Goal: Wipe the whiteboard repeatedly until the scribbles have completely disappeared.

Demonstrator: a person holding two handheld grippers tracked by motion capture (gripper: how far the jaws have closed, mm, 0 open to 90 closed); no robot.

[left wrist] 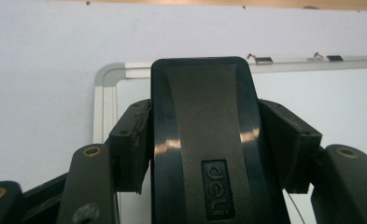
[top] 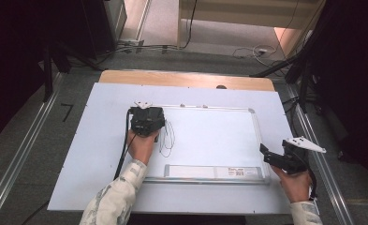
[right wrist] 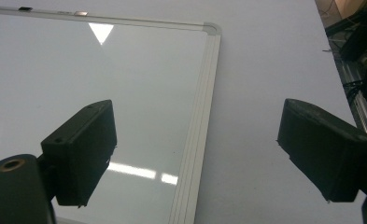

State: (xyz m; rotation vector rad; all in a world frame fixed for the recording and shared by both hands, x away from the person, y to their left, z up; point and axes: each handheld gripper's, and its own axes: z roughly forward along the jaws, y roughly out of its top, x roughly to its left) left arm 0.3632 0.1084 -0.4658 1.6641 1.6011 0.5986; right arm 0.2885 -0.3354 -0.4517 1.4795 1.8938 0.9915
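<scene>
The left gripper [top: 146, 123] is clamping a black whiteboard eraser [left wrist: 204, 140] over the upper-left part of the whiteboard [top: 209, 136], which is lying flat on the tabletop [top: 102, 140]. In the left gripper view, both jaws are pressing against the eraser's long sides, and the eraser is pointing toward the board's top-left corner. In the high view, thin looping pen marks [top: 166, 138] are lying just to the right of this gripper, apparently not yet wiped.

The step in hand is judged to be erasing. Doing it well is likely calling for keeping the eraser's felt face flat on the board, holding even downward pressure, and sweeping sideways across the loops in overlapping strokes rather than dabbing. Tilting the eraser onto one edge could be leaving streaks; a looser squeeze could be letting it twist between the jaws.

The right gripper [top: 277, 157] is hovering at the board's right frame [right wrist: 197, 140], its jaws spread wide and holding nothing; in the right gripper view, one jaw is standing over the board surface and the other over the bare tabletop. Whether it is touching the frame cannot be told. A tray strip [top: 214, 172] is running along the board's near edge.
</scene>
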